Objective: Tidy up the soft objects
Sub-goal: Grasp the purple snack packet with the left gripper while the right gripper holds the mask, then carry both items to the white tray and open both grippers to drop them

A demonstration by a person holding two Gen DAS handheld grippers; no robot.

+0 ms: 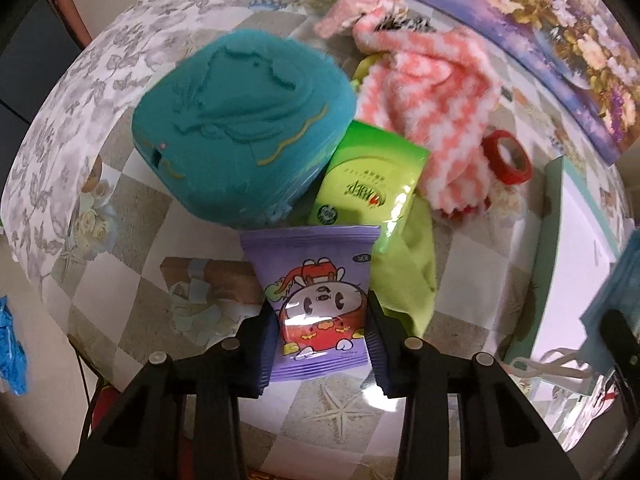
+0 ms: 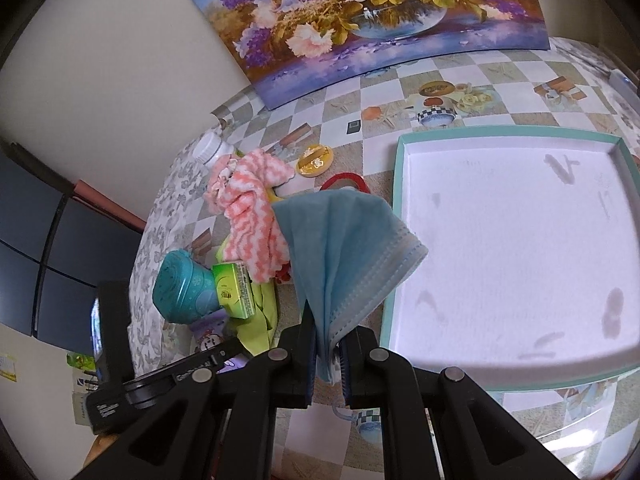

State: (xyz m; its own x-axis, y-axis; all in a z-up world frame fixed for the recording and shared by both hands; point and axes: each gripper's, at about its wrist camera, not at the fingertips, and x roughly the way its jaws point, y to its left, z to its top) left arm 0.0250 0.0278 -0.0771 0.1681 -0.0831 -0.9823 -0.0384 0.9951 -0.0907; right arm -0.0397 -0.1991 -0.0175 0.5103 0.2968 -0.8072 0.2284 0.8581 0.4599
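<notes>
My left gripper [image 1: 322, 344] points down at the table, its pads pressed against both side edges of a purple snack packet [image 1: 316, 280] with a cartoon figure. Beyond the packet lie a green tissue pack [image 1: 368, 184], a teal embossed pouch [image 1: 240, 120], a pink-and-white fuzzy cloth [image 1: 432, 92] and a lime green cloth [image 1: 412, 272]. My right gripper [image 2: 328, 360] is shut on a folded blue face mask [image 2: 344, 248], which fans upward just left of the white tray's teal rim [image 2: 394, 216].
A red tape roll [image 1: 506, 156] lies by the fuzzy cloth. A flower painting [image 2: 360, 20] leans on the wall at the back. A gold coin-like disc [image 2: 315, 162] and a white bottle [image 2: 210, 148] sit beyond the pile. The table edge drops off at the left.
</notes>
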